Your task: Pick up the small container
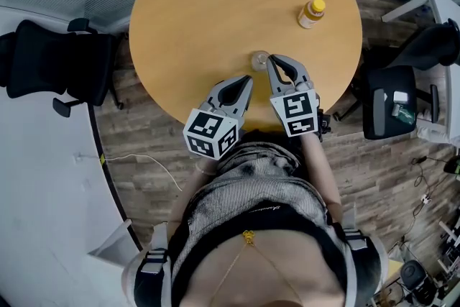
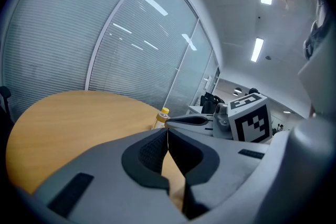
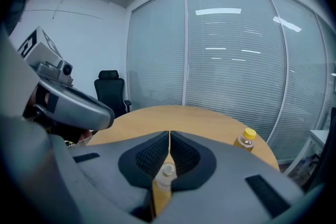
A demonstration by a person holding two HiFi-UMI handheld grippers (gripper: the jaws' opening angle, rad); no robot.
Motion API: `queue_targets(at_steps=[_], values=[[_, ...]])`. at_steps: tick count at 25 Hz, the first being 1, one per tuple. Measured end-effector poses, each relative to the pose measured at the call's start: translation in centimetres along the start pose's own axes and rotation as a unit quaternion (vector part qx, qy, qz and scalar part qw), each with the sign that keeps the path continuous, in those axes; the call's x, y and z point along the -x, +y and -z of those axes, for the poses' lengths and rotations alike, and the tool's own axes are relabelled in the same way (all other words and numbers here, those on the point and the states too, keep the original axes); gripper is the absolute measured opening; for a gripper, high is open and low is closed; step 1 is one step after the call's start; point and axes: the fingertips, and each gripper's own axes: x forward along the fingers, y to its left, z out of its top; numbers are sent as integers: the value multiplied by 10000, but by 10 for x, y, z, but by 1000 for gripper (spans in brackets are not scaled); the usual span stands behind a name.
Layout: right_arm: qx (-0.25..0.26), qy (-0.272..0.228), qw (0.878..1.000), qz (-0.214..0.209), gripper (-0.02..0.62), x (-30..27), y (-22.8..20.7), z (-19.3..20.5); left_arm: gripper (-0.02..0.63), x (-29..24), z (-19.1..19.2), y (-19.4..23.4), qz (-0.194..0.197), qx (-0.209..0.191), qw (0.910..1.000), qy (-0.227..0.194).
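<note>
Nearest to the person, both grippers are held over the near edge of the round wooden counter, side by side and pointing away from the body.

The left gripper is closer to the person. Its jaws are fully together, the dark pads meet at the tips, and nothing is btw. them.

The right gripper reaches a bit farther onto the counter. Its jaws are also pressed together at the tips and grip nothing. In the right gripper view the small container, clear w/ a round top, shows only through the narrow gap lower down btw. the jaws; it stands upright on the counter. In the head view it is just beside the R jaw tips, on their left side, ahead of the L jaw tips. Whether it touches the R jaws I cannot tell.

Farther on, near the far-right part of the counter, stands a bottle w/ yellow cap, well apart from both grippers.

Beyond the counter's left side is a black office chair.
</note>
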Motion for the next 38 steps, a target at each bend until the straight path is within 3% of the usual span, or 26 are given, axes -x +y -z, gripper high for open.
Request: queue_targets(at_steps=[38], values=[[114, 1134, 9934, -142, 21, -44, 9, 91, 20, 3, 16, 10, -5, 64, 9996, 275]])
